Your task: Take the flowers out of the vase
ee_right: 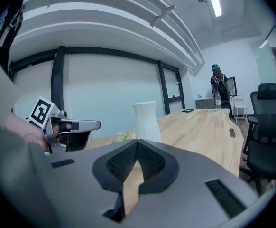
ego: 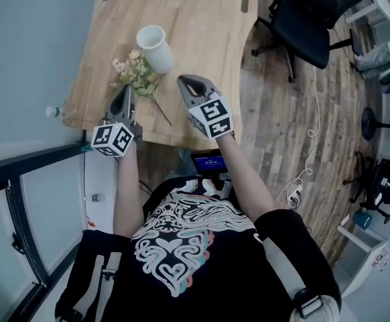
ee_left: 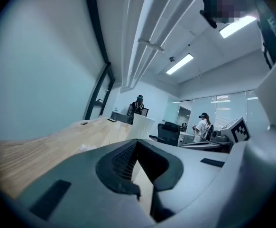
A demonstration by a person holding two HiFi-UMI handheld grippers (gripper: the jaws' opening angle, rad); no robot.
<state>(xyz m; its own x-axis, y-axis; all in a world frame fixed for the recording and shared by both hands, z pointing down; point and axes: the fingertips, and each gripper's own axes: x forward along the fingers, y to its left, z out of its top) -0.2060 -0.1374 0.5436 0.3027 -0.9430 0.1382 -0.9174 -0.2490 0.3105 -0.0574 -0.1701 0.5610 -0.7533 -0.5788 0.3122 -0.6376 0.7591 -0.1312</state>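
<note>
Head view steeply down, gripper views level (all share vase (ego: 156, 45))

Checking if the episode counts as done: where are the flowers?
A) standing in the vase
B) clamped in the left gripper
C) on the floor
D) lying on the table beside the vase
D: the flowers lie flat on the table beside the upright white vase, and the left gripper and right gripper are both shut on nothing.
</note>
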